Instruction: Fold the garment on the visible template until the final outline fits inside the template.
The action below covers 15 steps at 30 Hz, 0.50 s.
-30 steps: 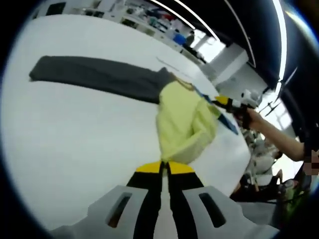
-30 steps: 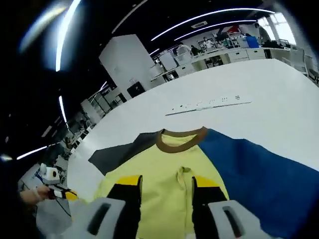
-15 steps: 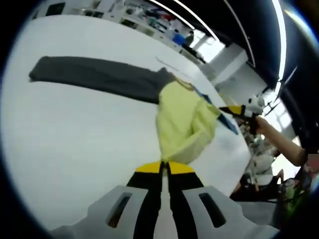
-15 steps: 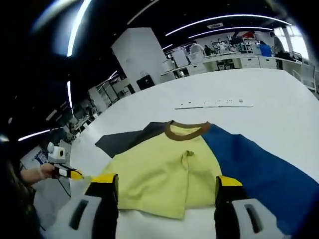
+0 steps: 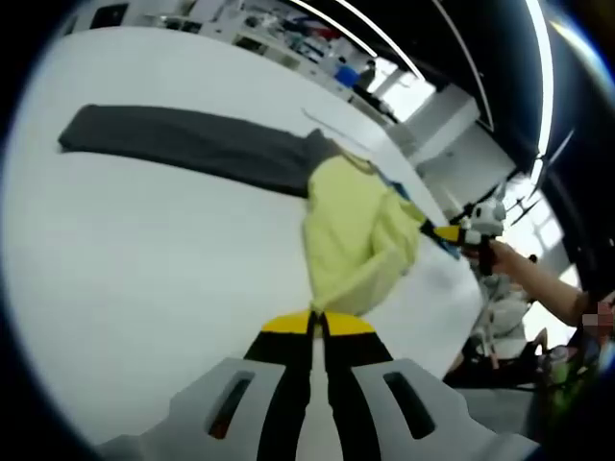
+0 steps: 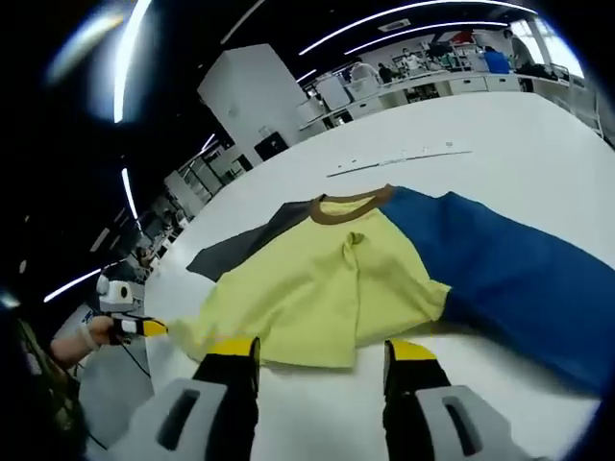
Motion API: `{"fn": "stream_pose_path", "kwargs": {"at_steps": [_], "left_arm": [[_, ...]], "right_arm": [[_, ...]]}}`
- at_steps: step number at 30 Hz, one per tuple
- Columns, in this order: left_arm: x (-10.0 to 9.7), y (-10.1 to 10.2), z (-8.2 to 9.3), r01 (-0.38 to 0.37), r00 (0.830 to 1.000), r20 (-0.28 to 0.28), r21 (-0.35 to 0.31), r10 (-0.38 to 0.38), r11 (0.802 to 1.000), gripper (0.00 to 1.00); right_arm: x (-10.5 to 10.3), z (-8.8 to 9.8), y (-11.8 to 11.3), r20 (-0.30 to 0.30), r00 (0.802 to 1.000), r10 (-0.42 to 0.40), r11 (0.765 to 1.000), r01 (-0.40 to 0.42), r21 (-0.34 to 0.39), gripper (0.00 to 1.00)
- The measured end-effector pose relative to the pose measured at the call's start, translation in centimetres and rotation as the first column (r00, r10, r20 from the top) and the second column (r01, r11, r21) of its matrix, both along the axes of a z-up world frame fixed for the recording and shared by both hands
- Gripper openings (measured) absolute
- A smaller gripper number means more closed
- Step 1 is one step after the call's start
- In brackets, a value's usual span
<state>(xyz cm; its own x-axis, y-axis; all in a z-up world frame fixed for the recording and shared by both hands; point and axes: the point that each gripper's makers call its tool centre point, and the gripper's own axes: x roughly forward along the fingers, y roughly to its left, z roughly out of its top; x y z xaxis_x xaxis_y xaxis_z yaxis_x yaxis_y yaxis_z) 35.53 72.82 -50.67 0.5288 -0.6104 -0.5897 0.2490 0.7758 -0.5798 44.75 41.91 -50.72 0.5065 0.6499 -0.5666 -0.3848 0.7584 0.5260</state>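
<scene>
A broad white surface (image 5: 144,250) spreads across the left gripper view, and beyond its far edge lies a dim hall with long ceiling light strips (image 5: 538,86), a white pillar (image 6: 252,101) and rows of workbenches (image 6: 452,82) where people stand. On the surface lies the garment (image 6: 327,288), a shirt in three colours: a dark grey sleeve (image 5: 183,144) stretches long and flat toward the left in the left gripper view, the pale yellow body (image 5: 351,240) bunches in soft folds at the middle, and a blue sleeve (image 6: 509,269) runs off to the right in the right gripper view. A brown collar band (image 6: 351,205) sits at the top of the yellow part, and a thin pale strip (image 6: 399,158) lies on the surface beyond it. The left claw (image 5: 317,323) has its yellow-tipped jaws pressed together with nothing between them, just short of the yellow hem. The right claw (image 6: 322,351) stands with its jaws parted, near the lower yellow edge and gripping nothing. In the left gripper view the right claw appears at the right, held by a hand (image 5: 500,257) beside the blue sleeve; in the right gripper view the left claw appears at the far left edge of the surface.
</scene>
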Motion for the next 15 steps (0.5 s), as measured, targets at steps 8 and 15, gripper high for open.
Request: {"fn": "stream_pose_path", "kwargs": {"at_steps": [8,15], "left_arm": [[0.0,0.06,-0.12,-0.002,1.0,-0.004,0.001,0.002,1.0,0.0],[-0.09,-0.1,-0.08,-0.004,1.0,-0.005,0.003,0.004,1.0,0.0]], "right_arm": [[0.11,-0.55,0.13,-0.037,0.999,-0.031,0.998,0.033,0.047,0.3],[0.22,-0.94,0.56,-0.067,0.997,-0.042,0.997,0.046,0.069,0.13]]}}
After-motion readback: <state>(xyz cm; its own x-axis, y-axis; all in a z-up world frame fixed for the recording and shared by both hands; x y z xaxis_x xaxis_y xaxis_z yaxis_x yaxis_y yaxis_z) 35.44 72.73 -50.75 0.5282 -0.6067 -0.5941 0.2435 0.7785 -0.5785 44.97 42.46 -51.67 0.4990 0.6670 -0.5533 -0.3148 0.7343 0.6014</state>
